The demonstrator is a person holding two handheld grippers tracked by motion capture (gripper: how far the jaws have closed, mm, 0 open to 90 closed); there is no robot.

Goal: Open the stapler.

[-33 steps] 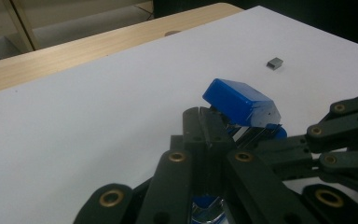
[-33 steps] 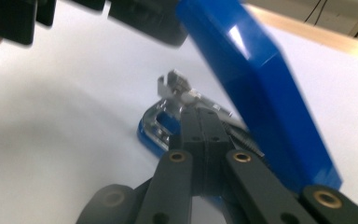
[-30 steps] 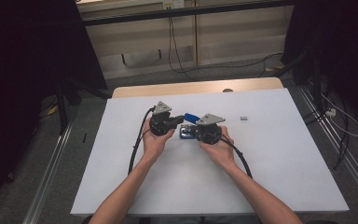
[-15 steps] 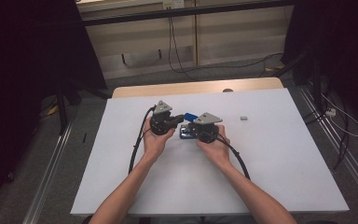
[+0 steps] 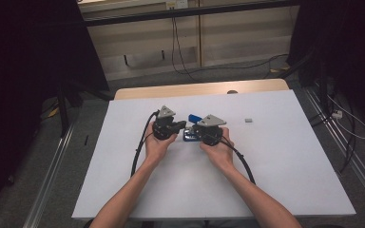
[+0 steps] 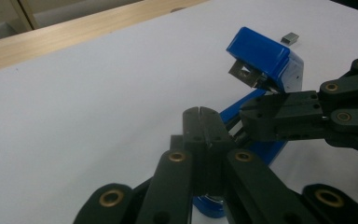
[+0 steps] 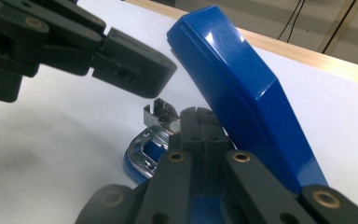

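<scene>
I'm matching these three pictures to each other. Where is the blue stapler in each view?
High view: the blue stapler sits mid-table between the two grippers.
Left gripper view: right of centre, lid raised, behind the shut jaws.
Right gripper view: centre to right, lid tilted open above the metal base.
Shared landmark: the wooden table edge behind the stapler, in every view.

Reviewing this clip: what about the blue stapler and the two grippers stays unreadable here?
- High view: most of the stapler is covered by the left gripper and right gripper, and it is too small to read.
- Left gripper view: the stapler's base is covered by black jaws.
- Right gripper view: whether staples sit in the metal channel is unclear, jaws blocking it.
- Small grey block: too small to identify.
</scene>
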